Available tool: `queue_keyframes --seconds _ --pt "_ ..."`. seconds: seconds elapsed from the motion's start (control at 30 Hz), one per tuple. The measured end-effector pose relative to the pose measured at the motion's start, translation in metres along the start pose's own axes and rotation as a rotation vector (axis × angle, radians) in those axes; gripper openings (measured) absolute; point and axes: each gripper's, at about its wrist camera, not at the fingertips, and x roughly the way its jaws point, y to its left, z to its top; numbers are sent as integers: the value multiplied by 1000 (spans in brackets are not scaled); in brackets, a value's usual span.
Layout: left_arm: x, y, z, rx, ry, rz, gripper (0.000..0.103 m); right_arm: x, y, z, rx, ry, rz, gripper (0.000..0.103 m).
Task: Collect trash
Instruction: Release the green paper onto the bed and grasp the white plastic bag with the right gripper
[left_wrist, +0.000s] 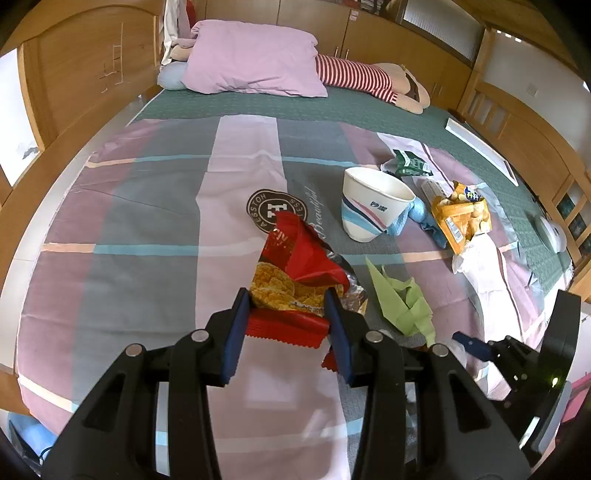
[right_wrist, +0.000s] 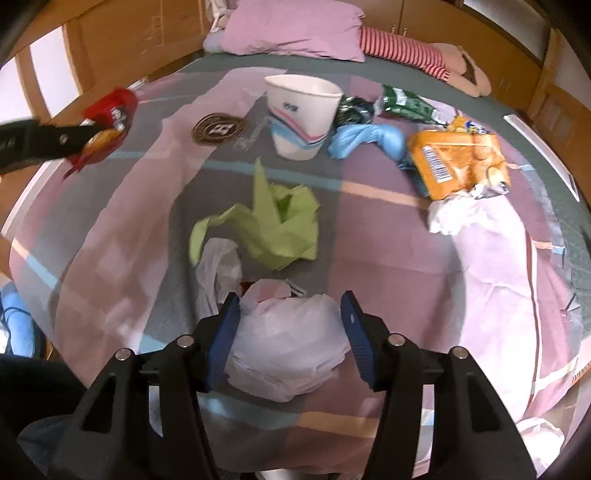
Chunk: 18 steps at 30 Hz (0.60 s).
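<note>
**Red wrapper lifted, white bag straddled**

Left wrist view: the left gripper (left_wrist: 288, 295) is clamped on a red snack wrapper (left_wrist: 295, 258); paper cup (left_wrist: 373, 203) at 1 o'clock.

Right wrist view: the right gripper (right_wrist: 291, 306) stands apart around a white plastic bag (right_wrist: 288, 350) on the bed (right_wrist: 110, 240); green paper (right_wrist: 277, 221) at 12 o'clock.

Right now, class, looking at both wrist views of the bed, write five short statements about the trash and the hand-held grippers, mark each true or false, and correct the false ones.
1. The left hand-held gripper grips a red crinkled snack wrapper. True.
2. The white paper cup with blue and pink stripes lies on its side. False: it stands upright.
3. The crumpled green paper lies between the cup and the white plastic bag. True.
4. The orange snack packet is inside the cup. False: it lies beside it on the bed.
5. The right hand-held gripper straddles the green paper. False: the white bag.
</note>
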Motion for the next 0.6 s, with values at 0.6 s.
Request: queue_keyframes --seconds 0.6 --pt "-13 -5 0 24 -44 5 42 -57 19 -8 -80 -97 -52 25"
